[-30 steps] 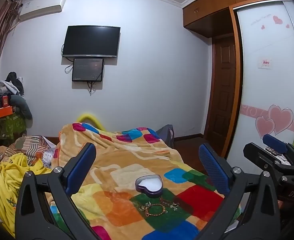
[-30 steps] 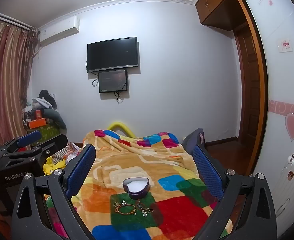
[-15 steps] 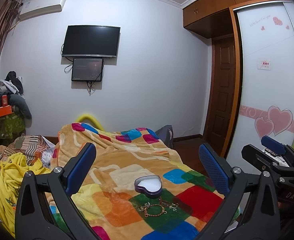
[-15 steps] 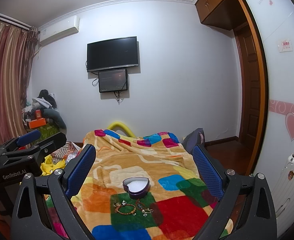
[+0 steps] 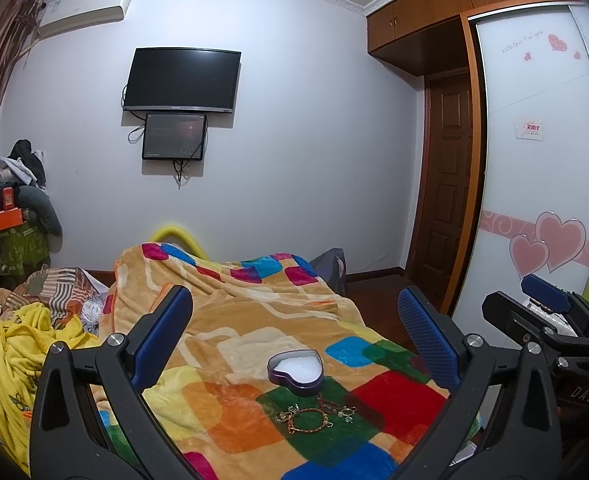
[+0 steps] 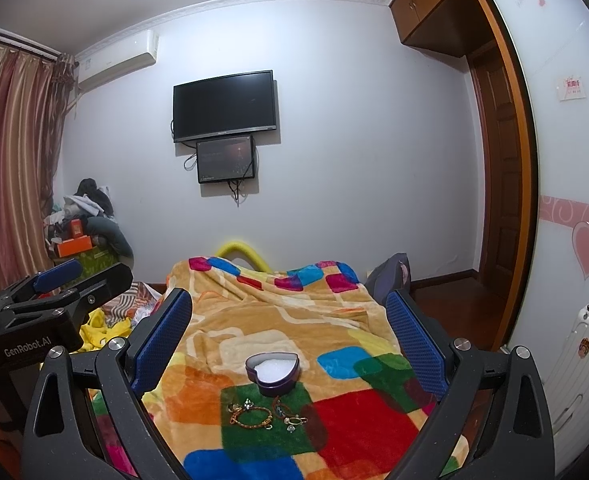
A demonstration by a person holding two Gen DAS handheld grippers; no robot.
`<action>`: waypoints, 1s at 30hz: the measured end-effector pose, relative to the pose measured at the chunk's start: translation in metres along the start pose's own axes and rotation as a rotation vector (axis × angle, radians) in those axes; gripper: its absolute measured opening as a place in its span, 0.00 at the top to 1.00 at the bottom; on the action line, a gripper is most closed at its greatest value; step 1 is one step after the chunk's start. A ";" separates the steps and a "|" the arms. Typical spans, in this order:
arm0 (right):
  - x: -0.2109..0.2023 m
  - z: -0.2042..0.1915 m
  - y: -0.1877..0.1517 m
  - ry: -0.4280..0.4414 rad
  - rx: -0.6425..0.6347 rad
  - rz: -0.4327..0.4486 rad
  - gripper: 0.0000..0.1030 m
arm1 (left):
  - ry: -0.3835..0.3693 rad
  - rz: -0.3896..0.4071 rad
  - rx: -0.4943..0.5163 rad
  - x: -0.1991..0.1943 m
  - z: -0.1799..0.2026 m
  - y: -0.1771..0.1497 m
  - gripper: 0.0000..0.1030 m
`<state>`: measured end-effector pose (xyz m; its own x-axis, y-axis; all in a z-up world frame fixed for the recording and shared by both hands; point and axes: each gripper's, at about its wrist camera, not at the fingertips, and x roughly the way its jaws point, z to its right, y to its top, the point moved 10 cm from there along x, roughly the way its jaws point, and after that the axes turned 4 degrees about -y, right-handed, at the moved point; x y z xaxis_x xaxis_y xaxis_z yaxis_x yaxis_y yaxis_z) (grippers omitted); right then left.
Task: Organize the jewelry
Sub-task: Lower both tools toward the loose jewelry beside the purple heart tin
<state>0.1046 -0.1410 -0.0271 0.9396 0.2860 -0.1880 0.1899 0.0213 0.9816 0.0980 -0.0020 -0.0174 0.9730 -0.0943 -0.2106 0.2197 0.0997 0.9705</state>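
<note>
- Purple heart-shaped tin box (image 5: pixel 295 372) is lying open on the patchwork fleece blanket (image 5: pixel 254 320), point facing the blanket's near edge.
- Gold jewelry pieces (image 6: pixel 266 416) are lying just beside that point.
- Left gripper (image 5: pixel 294 344) and right gripper (image 6: pixel 290 336) are hovering spread wide, holding nothing.
- Black wall television (image 6: pixel 224 106) is hanging beyond.

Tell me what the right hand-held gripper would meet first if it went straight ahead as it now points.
Probably the far, raised part of the patchwork blanket: the right hand-held gripper is open and aims above the heart-shaped box and jewelry. Depth is unclear.
</note>
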 end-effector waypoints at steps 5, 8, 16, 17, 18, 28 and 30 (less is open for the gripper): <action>0.003 0.001 -0.003 -0.004 0.004 -0.009 0.06 | -0.003 -0.011 -0.001 0.004 -0.001 -0.002 0.00; 0.008 0.004 -0.007 -0.015 0.001 -0.021 0.06 | -0.003 -0.023 0.009 0.011 -0.002 -0.006 0.00; 0.030 0.018 -0.032 -0.032 0.005 -0.114 0.06 | 0.007 -0.118 -0.018 0.046 -0.013 -0.033 0.00; 0.035 0.021 -0.039 -0.035 0.006 -0.135 0.06 | 0.020 -0.142 -0.019 0.055 -0.017 -0.041 0.00; 0.040 0.024 -0.045 -0.035 0.007 -0.157 0.06 | 0.021 -0.159 -0.030 0.061 -0.020 -0.046 0.00; 0.071 0.046 -0.104 -0.040 0.014 -0.374 0.28 | 0.014 -0.352 -0.047 0.118 -0.038 -0.120 0.23; 0.077 0.045 -0.118 -0.023 0.005 -0.422 0.36 | 0.012 -0.396 -0.040 0.126 -0.039 -0.135 0.30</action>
<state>0.1678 -0.1649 -0.1588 0.7848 0.2320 -0.5746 0.5610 0.1278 0.8179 0.1940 0.0116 -0.1801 0.8129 -0.1218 -0.5696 0.5808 0.0969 0.8082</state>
